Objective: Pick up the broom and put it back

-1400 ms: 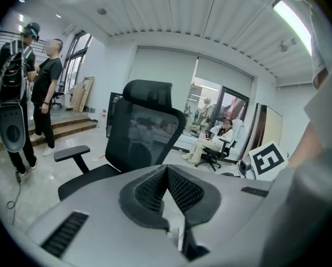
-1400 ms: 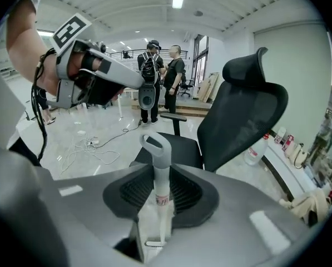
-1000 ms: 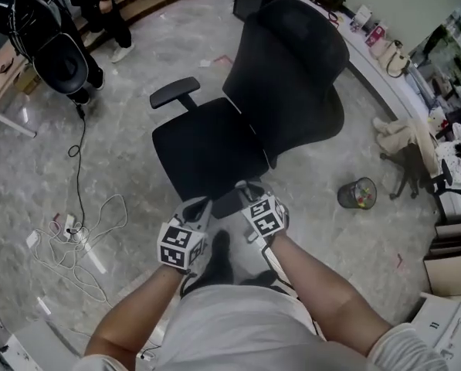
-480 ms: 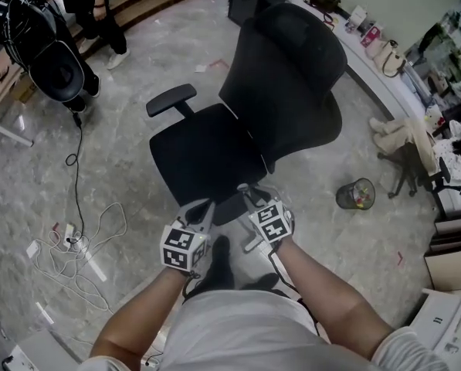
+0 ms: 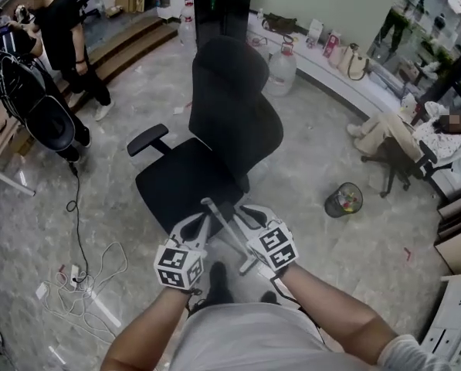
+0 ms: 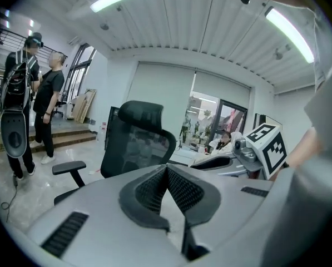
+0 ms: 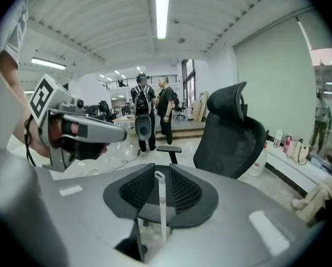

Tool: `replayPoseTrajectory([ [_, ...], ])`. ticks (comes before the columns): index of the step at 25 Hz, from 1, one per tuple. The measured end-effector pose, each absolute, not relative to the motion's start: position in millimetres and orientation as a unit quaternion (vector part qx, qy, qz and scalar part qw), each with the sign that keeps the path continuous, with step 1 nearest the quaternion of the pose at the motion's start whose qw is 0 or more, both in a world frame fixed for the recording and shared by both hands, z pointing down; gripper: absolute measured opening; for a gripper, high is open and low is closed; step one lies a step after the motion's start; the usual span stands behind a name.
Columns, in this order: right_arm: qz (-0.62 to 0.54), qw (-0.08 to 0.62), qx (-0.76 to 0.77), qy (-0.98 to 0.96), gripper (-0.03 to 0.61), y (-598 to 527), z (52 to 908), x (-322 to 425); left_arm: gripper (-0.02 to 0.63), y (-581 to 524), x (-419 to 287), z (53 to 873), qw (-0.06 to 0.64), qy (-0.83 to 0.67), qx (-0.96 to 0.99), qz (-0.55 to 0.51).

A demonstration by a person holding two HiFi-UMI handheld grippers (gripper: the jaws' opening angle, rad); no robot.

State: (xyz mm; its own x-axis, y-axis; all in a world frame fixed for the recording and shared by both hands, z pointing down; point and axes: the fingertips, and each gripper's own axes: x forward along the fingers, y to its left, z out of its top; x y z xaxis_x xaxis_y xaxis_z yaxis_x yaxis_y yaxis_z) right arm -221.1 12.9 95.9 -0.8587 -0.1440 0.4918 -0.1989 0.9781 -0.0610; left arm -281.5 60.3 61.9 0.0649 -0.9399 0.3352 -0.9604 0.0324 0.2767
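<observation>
We see the left gripper (image 6: 167, 169) with jaws pressed together and the right gripper (image 7: 159, 171) with jaws closing on the white broom handle (image 7: 162, 207) between them.

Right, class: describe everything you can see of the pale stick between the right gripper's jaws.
The broom handle is a thin, straight, pale rod, seemingly plastic or coated metal, with a small hanging loop at its end. It sits tilted between the closing jaws of the right gripper, with the loop reaching just to the tips of the pads. Its brush end is out of sight.
</observation>
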Motion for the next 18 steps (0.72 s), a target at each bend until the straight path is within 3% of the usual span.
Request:
replayPoseTrajectory([
  [8,0.056,0.127,0.039,-0.99,0.005,54,-54,-101,0.005,79,-164,-53,0.164,-0.721,0.673,0.01],
  [18,0.051,0.086,0.025,-0.995,0.002,81,-102,-29,0.005,107,-77,-103,0.129,-0.757,0.64,0.013],
])
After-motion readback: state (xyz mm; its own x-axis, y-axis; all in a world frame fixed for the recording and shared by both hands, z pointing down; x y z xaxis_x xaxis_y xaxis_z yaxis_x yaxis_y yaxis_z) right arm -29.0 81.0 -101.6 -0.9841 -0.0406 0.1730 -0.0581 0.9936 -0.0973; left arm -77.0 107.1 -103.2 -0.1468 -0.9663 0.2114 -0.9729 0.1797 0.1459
